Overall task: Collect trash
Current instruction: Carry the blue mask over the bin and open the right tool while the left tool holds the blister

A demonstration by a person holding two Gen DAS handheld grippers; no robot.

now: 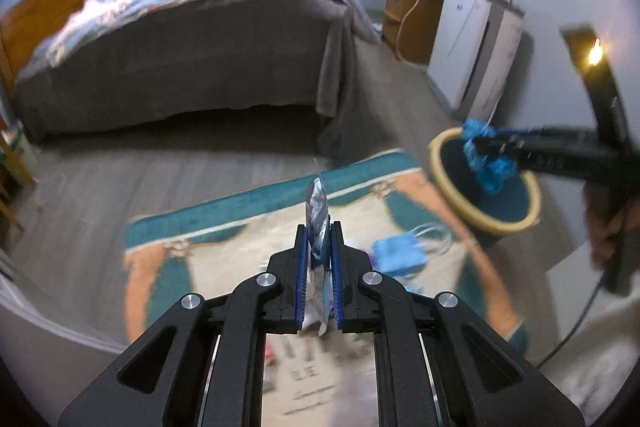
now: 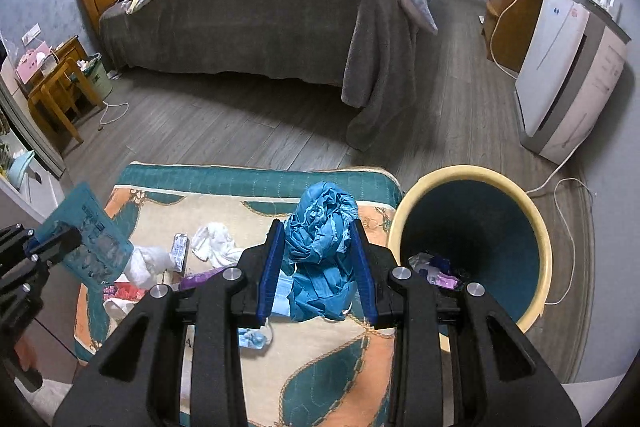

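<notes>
My left gripper (image 1: 319, 259) is shut on a flat foil wrapper (image 1: 318, 223), silver on one face and teal on the other (image 2: 90, 239), held above the rug. My right gripper (image 2: 318, 263) is shut on a crumpled blue glove wad (image 2: 320, 255), held beside the rim of the trash bin (image 2: 536, 223); in the left wrist view the wad (image 1: 486, 163) hangs over the bin (image 1: 516, 223). The bin has a cream rim and dark teal inside, with some wrappers (image 2: 434, 269) at the bottom. More trash lies on the rug: white tissues (image 2: 212, 243), a blue face mask (image 1: 400, 253), a purple wrapper (image 2: 200, 279).
A teal, cream and orange rug (image 2: 320, 359) lies on grey wood floor. A bed (image 2: 260, 7) with a grey cover stands behind. A white appliance (image 2: 568, 75) with a cable stands at right, wooden furniture (image 2: 60, 95) at left.
</notes>
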